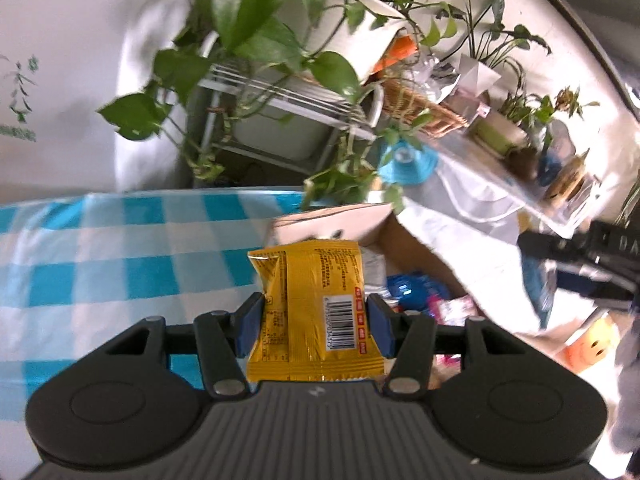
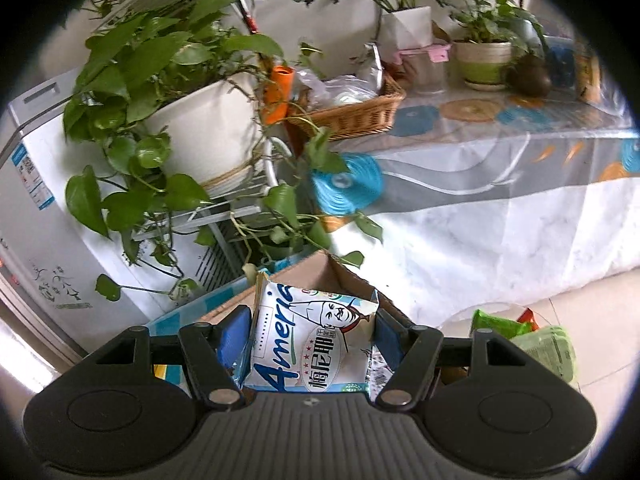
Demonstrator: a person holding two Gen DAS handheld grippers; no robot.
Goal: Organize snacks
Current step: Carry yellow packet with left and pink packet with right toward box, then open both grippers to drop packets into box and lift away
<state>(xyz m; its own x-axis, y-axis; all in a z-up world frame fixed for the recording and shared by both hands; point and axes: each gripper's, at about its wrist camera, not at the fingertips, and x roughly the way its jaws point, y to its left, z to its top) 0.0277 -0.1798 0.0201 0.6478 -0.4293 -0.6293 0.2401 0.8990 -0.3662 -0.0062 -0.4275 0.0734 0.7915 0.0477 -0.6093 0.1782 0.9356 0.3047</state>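
Checked tablecloth (image 1: 100, 248) with plants (image 1: 248, 40) behind. Yellow packet (image 1: 312, 304) clamped in left gripper (image 1: 314, 326), above open box (image 1: 404, 248); white packet (image 2: 316, 340) clamped in right gripper (image 2: 310, 338), over that box

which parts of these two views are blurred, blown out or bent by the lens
Left wrist view: the yellow snack packet in the left gripper is sharp; the right gripper at the edge is motion-smeared, the wall upper left is blown out, and the checked tablecloth edge bows. Right wrist view: black vignette in the corners; the white snack packet is crisp.
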